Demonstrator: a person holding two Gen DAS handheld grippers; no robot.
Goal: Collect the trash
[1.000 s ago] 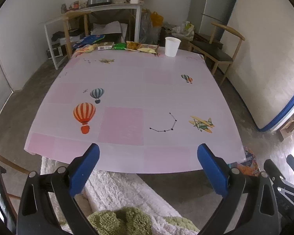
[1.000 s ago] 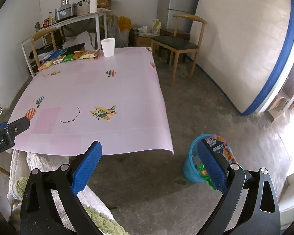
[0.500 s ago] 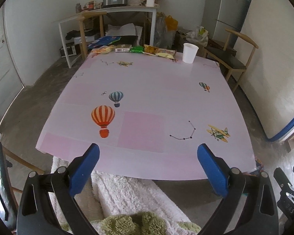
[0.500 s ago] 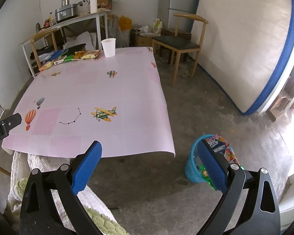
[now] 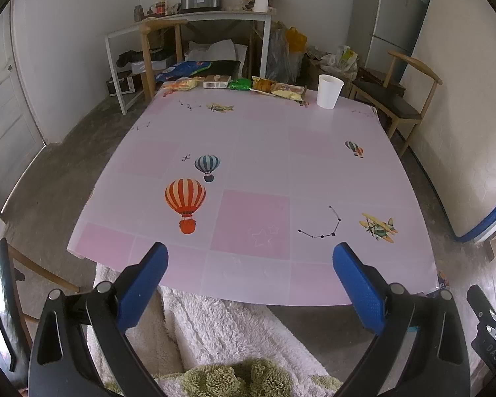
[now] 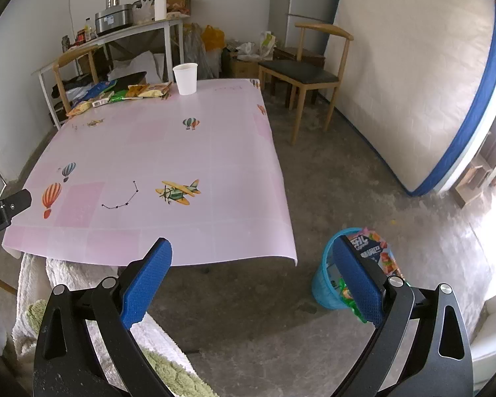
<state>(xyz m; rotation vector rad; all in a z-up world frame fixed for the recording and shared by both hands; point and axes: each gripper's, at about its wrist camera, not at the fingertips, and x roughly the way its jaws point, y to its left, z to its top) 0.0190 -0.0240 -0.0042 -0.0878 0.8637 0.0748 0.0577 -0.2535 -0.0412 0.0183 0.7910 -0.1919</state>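
Note:
Several snack wrappers point(image 5: 238, 84) lie in a row along the far edge of the pink table point(image 5: 254, 172), with a white paper cup point(image 5: 328, 91) to their right. They show in the right wrist view too, wrappers point(image 6: 125, 93) and cup point(image 6: 186, 78). A blue trash bin point(image 6: 330, 284) holding wrappers stands on the floor right of the table. My left gripper point(image 5: 249, 284) is open and empty at the table's near edge. My right gripper point(image 6: 253, 283) is open and empty over the floor, its right finger in front of the bin.
A white fluffy cover point(image 5: 221, 334) lies below the near table edge. A wooden chair point(image 6: 309, 66) stands right of the table, another point(image 5: 158, 53) behind it. A mattress point(image 6: 413, 82) leans on the right wall. A cluttered side table point(image 5: 195, 20) stands at the back.
The left gripper has swung left and pulled back a little, so the table sits more centred. The right gripper has barely moved. Both stay open and empty.

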